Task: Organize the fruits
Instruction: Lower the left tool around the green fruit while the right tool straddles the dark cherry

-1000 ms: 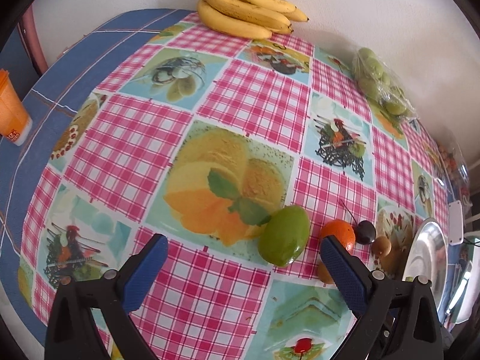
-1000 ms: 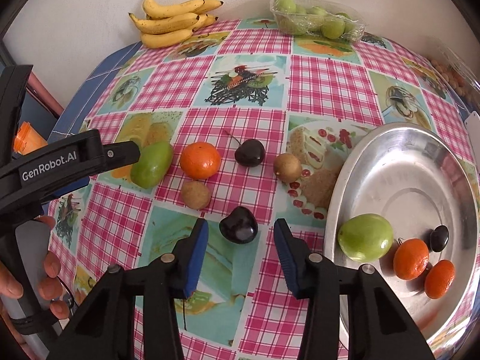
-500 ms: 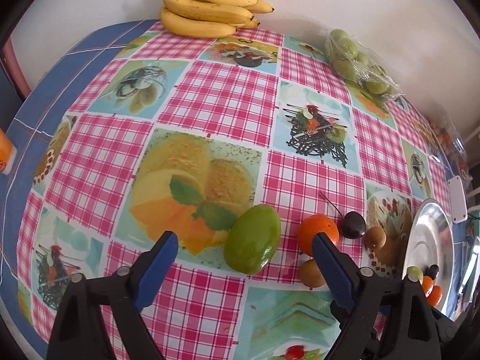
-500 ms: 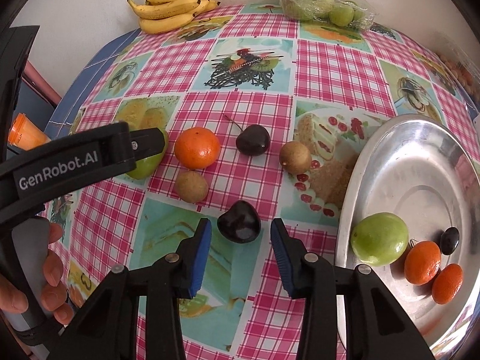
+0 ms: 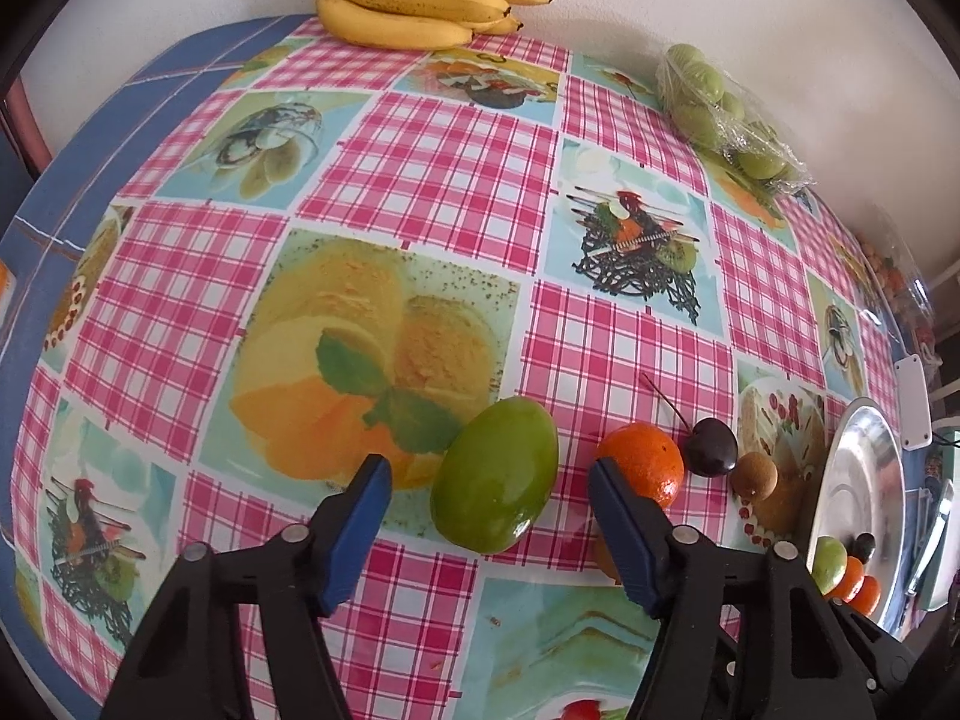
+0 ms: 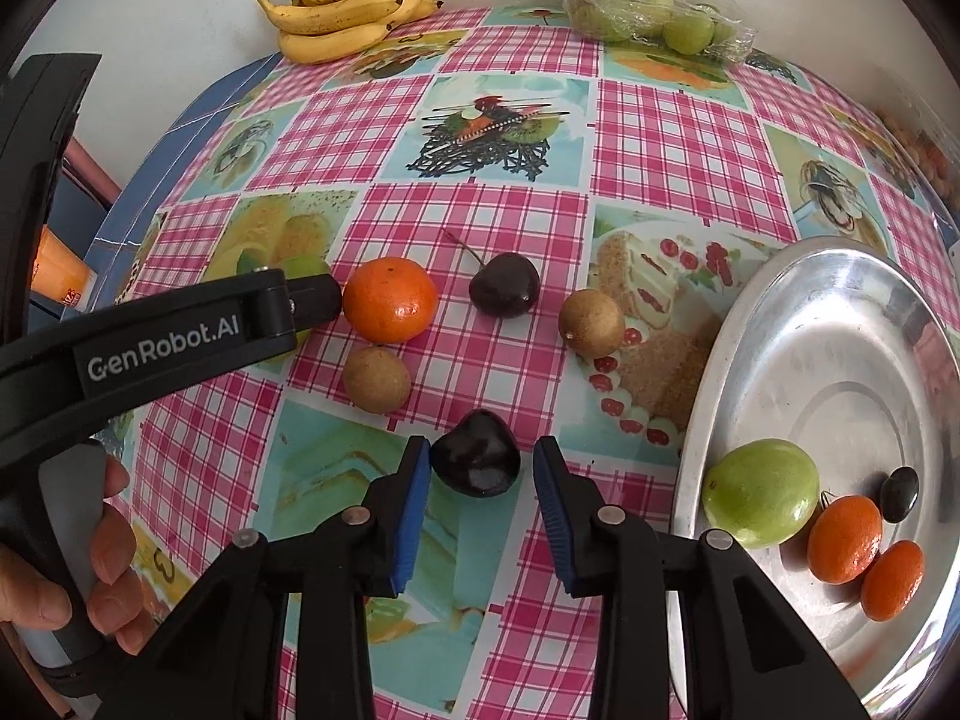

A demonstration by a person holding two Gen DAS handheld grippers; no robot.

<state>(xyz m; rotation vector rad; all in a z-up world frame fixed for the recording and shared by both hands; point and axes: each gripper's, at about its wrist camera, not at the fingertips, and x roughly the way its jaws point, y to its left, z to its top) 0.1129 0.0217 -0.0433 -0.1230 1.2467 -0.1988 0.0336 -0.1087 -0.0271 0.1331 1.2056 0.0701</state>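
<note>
**Two grippers framed fruit on the checked cloth**

Two sets of fingers stood spread: the left gripper (image 5: pixel 489 498) around a green mango (image 5: pixel 495 474), the right gripper (image 6: pixel 482 480) flanking a dark cherry (image 6: pixel 476 461), neither pinching. A steel plate (image 6: pixel 840 360) held other fruit nearby

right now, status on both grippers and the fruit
Left gripper open, straddling green mango. Right gripper open around dark cherry, not clamped. Steel plate holds five fruits. Orange crowds left gripper's right finger.

Right tongs (image 6: pixel 482 495) open around a dark cherry (image 6: pixel 476 461), beside the steel plate (image 6: pixel 840 312) of fruit.
</note>
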